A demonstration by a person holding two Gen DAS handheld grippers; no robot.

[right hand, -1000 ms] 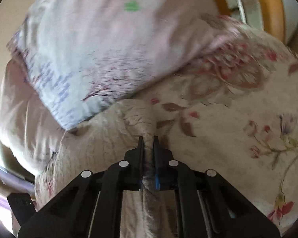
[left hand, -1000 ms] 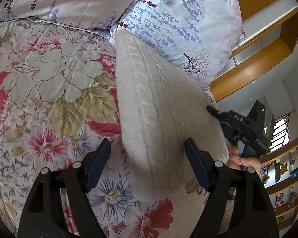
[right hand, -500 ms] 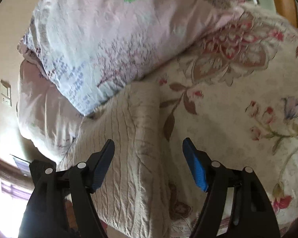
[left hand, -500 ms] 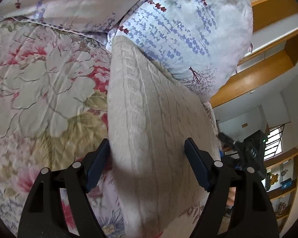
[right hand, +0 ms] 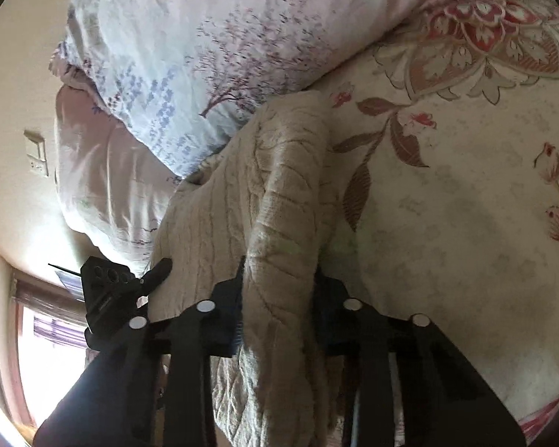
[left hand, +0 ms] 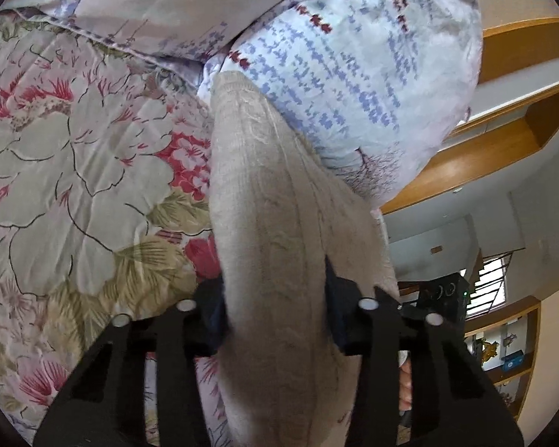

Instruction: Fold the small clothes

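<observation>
Across the middle of the left wrist view, a cream cable-knit sweater lies folded into a long band on a floral quilt. Its long axis runs from the bottom centre of the frame up toward the upper centre, leaning slightly left, and its far end touches a white pillow with blue and purple sprigs. At the bottom centre the left gripper has its two black jaws pressed against either side of the near end of the sweater, bunching the knit into a ridge; the jaws have just been closing, with the cloth between them. At the lower right, part of the other black gripper and a bit of a person's hand show beyond the sweater, with wooden shelves behind.

From the right wrist view, the same sweater fills the centre, its long axis again running from the bottom centre up to the pillow at upper centre. The right gripper at the bottom centre is clamped on a raised fold of the knit; its jaws too have just been closing around the cloth. At the lower left the left gripper meets the sweater's left edge. The quilt spreads across the right side of the frame.
</observation>
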